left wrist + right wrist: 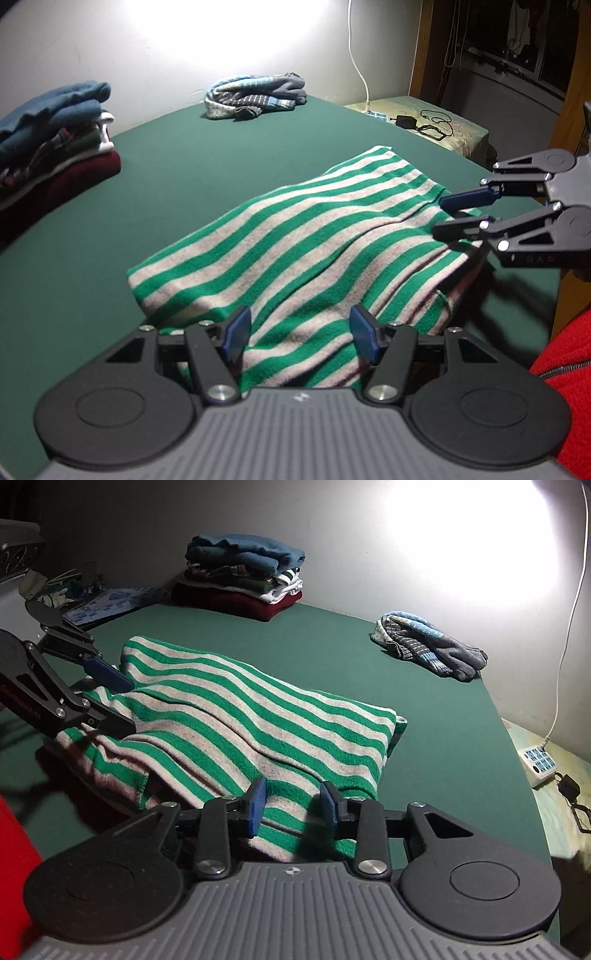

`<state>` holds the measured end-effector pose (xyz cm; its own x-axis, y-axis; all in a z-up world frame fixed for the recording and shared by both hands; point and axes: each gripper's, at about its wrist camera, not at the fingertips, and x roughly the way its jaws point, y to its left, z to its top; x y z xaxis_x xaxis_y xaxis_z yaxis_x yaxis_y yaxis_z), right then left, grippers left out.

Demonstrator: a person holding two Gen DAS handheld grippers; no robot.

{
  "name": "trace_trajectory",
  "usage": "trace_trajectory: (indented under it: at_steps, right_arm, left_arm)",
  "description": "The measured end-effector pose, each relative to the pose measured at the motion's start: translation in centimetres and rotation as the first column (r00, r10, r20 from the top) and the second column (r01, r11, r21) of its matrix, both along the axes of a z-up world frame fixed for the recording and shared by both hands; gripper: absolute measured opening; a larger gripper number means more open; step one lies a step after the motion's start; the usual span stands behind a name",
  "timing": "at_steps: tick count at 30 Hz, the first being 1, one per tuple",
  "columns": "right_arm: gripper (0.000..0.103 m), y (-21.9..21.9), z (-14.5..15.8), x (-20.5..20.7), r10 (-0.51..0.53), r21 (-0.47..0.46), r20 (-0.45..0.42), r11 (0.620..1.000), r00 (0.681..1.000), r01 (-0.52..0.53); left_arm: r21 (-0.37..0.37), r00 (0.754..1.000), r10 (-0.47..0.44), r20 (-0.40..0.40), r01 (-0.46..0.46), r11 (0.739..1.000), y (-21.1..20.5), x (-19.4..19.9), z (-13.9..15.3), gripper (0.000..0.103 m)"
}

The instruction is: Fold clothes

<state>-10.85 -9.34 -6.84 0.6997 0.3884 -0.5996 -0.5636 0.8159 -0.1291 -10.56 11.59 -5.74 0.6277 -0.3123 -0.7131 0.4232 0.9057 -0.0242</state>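
Observation:
A green-and-grey striped garment [295,236] [240,709] lies folded on the green table [221,162] [424,731]. My left gripper [300,332] is open at the garment's near edge, with striped cloth lying between its blue pads [236,332]. In the right wrist view the left gripper [118,701] reaches in from the left over that end of the garment. My right gripper [292,805] is open too, its blue pads [256,805] straddling the cloth's near edge. From the left wrist view the right gripper [450,214] stands at the garment's right end with its fingers apart.
A stack of folded clothes [55,129] [243,576] sits at the table's back by the wall. A crumpled blue-grey pile [255,96] [428,646] lies at the far edge. A power strip [537,764] and cables rest beside the table. A red sleeve [565,387] is close by.

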Motion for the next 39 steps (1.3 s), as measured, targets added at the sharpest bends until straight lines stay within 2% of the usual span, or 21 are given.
trace_trajectory:
  at_steps: [2,4,6,8,11,16,21,24,25,29,31,34,39]
  right_arm:
    - [0.034,-0.4,1.0,0.3,-0.024,0.052,-0.007,0.998,1.000,0.025]
    - [0.035,-0.7,0.9,0.6,-0.057,0.070,-0.040,0.996,0.998,0.060]
    - [0.035,-1.1,0.0,0.7,-0.065,0.070,-0.108,0.995,0.992,0.073]
    - [0.039,-1.3,-0.6,0.2,-0.040,0.068,-0.140,0.996,0.989,0.050]
    - [0.040,-1.0,-1.0,-0.4,0.005,0.025,-0.108,1.000,0.994,-0.002]
    - [0.041,-1.5,-1.2,0.0,0.034,0.049,-0.109,0.998,0.994,-0.028]
    - [0.041,-1.8,-1.3,-0.1,0.066,0.051,-0.094,0.997,0.993,-0.061]
    - [0.041,-2.2,-1.2,0.0,0.091,0.056,-0.094,0.995,0.991,-0.086]
    - [0.041,-2.4,-1.2,0.1,0.098,0.061,-0.099,0.994,0.990,-0.093]
    - [0.042,-2.7,-1.2,0.3,0.130,0.073,-0.102,0.990,0.986,-0.123]
    - [0.042,-3.1,-1.2,0.4,0.143,0.086,-0.102,0.987,0.984,-0.134]
    - [0.042,-3.6,-1.5,0.2,0.159,0.109,-0.090,0.983,0.983,-0.149]
    - [0.042,-4.2,-1.7,0.0,0.172,0.135,-0.072,0.978,0.983,-0.161]
  left_arm:
    - [-0.007,1.000,0.024,-0.008,-0.025,1.000,0.4,-0.1,0.2,0.072]
    - [-0.006,0.998,0.053,-0.029,-0.054,0.999,1.2,-0.7,-0.7,0.077]
    - [-0.009,0.996,0.081,-0.029,-0.082,0.997,1.3,-1.3,-1.1,0.078]
    - [-0.010,0.994,0.109,-0.029,-0.109,0.994,1.1,-1.7,-1.3,0.080]
    - [-0.011,0.988,0.151,-0.027,-0.151,0.988,0.8,-2.2,-1.5,0.085]
    - [-0.013,0.975,0.220,-0.026,-0.220,0.975,0.3,-3.2,-1.9,0.090]
    - [0.008,0.961,0.276,-0.022,-0.276,0.961,-0.5,-3.8,-1.7,0.090]
    - [0.006,0.948,0.318,-0.013,-0.318,0.948,-0.1,-4.0,-0.1,0.080]
    - [0.005,0.943,0.333,-0.009,-0.333,0.943,0.1,-4.0,0.5,0.074]
    - [-0.066,0.912,0.406,0.059,-0.402,0.913,1.1,-3.4,3.6,0.074]
    - [-0.098,0.885,0.458,0.084,-0.450,0.888,1.5,-2.1,4.1,0.074]
    - [-0.126,0.845,0.527,0.087,-0.515,0.848,1.8,0.8,3.1,0.070]
    - [-0.172,0.809,0.587,0.010,-0.577,0.798,2.2,4.5,0.4,0.065]
